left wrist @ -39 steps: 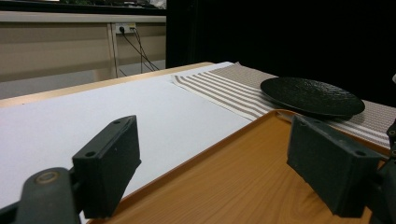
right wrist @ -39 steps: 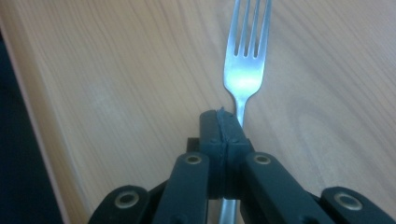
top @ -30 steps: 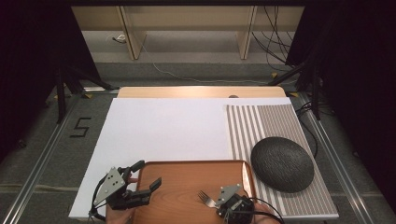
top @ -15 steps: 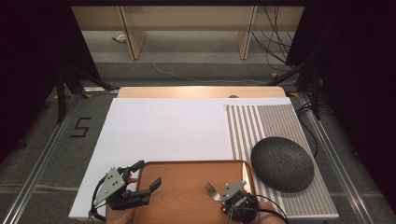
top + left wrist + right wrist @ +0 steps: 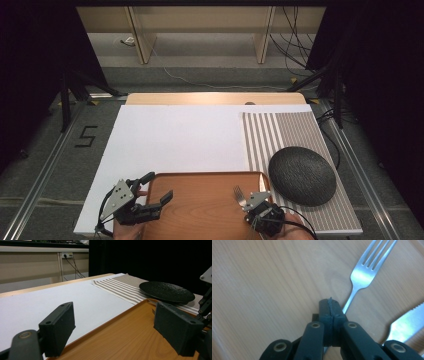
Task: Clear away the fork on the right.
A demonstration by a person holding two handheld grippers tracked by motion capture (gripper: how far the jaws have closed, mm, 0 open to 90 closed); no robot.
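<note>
A wooden tray (image 5: 200,200) sits at the table's 6 o'clock edge. The left gripper (image 5: 150,197), jaws spread wide and empty, straddles its 9 o'clock rim. The right gripper (image 5: 331,305), jaws pressed together, grips a fork (image 5: 364,270) handle; tines point toward 1 o'clock. A knife (image 5: 409,323) lies beside it. A dark plate (image 5: 302,175) rests at 3 o'clock.

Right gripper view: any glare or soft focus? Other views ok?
Right gripper view: bright glare on the silver metal fork, edges soft. Left gripper view: near jaws slightly soft, textured black round plate sharp. High view: dark surroundings, bright white mat, brown wooden tray evenly lit.
</note>
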